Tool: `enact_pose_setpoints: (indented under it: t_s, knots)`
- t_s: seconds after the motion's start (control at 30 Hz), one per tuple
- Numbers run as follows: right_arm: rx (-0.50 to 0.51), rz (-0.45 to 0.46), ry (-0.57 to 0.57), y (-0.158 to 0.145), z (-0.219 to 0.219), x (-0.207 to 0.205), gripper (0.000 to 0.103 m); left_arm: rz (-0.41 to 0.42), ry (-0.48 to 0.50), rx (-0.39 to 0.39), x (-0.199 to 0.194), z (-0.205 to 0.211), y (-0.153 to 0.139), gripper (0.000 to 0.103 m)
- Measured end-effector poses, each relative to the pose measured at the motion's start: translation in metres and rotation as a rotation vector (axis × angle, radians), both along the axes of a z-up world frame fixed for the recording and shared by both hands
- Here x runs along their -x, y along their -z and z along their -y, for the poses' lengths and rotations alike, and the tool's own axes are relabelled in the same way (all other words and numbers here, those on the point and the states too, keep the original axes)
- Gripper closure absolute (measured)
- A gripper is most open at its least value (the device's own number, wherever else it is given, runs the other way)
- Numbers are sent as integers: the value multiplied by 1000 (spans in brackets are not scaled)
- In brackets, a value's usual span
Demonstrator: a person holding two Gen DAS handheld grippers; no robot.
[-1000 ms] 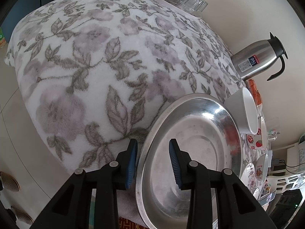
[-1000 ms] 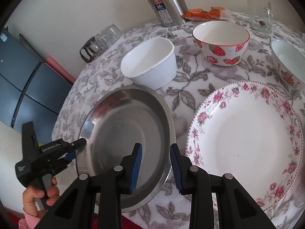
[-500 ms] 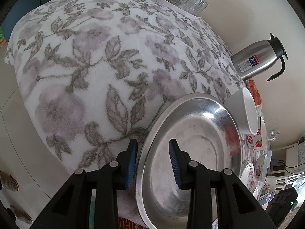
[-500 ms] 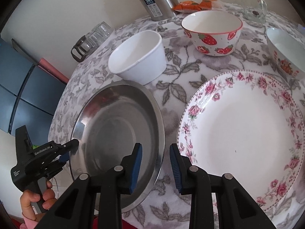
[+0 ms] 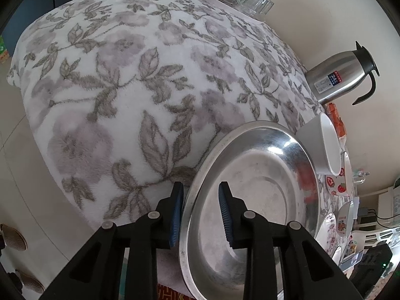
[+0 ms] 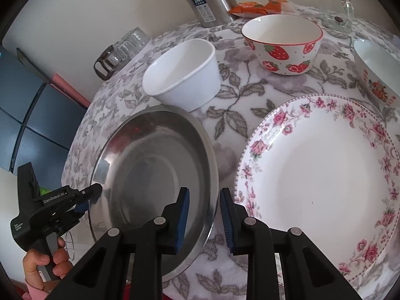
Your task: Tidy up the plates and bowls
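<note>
Both the left gripper (image 5: 200, 210) and right gripper (image 6: 203, 215) are closing astride opposite rims of the steel plate (image 6: 150, 175), pads not yet pressing; lifting it should follow.

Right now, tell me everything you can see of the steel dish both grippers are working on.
The steel dish is round, shallow and shiny, with a broad flat rim and an empty, slightly scuffed well. It lies on the floral cloth at the table's edge, its near side overhanging. The white bowl stands right behind it. The left gripper and right gripper each straddle its rim on opposite sides, jaws closing but pads not yet pressing.
</note>
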State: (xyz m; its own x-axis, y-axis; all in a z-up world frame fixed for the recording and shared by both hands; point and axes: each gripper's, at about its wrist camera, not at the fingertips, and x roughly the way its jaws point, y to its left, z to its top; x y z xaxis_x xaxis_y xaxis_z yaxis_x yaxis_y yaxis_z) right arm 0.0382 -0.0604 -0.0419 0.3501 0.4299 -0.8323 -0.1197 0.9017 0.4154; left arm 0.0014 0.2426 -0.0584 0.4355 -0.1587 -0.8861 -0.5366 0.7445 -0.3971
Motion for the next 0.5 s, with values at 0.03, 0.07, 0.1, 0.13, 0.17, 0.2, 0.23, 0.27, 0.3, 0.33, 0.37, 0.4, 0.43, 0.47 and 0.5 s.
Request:
enact_pose_setpoints:
  t_s: [0.03, 0.07, 0.1, 0.13, 0.17, 0.2, 0.23, 0.27, 0.3, 0.33, 0.37, 0.4, 0.43, 0.47, 0.5]
  knots:
    - [7, 3, -4, 0, -2, 0, 76, -1, 1, -2, 0, 0, 0, 73]
    - [15, 7, -7, -1, -3, 1, 76, -1, 0, -3, 0, 0, 0, 73]
    - [18, 9, -10, -1, -3, 1, 76, -3, 0, -3, 0, 0, 0, 73]
    - [17, 10, -10, -1, -3, 1, 76, -4, 0, -4, -1, 0, 0, 74]
    - [14, 9, -9, -1, -3, 1, 76, -5, -2, -7, -1, -1, 0, 75]
    - [14, 8, -8, -1, -3, 1, 76, -5, -3, -8, -1, -1, 0, 76]
    - [12, 4, -6, -2, -2, 2, 76, -3, -5, -9, 0, -1, 0, 77]
    - [8, 0, -3, -2, -1, 2, 76, 3, -6, -9, 0, -2, -2, 77]
    - [1, -1, -2, -3, -1, 2, 76, 10, -7, -10, 1, -2, -3, 77]
    - [-5, 6, -4, -6, 0, 2, 76, 20, -7, -14, 2, -2, -5, 77]
    - [-7, 11, -6, -7, 0, 3, 76, 29, -7, -19, 2, -2, -8, 77]
    - [-10, 18, -7, -9, 1, 3, 76, 38, -5, -28, 2, -1, -11, 77]
    - [-13, 22, -8, -11, 1, 3, 76, 45, -2, -38, 2, 0, -14, 77]
    - [-14, 25, -9, -12, 1, 4, 76, 51, -1, -42, 3, 0, -16, 77]
    - [-15, 28, -10, -13, 2, 4, 76, 55, -1, -43, 3, 0, -17, 77]
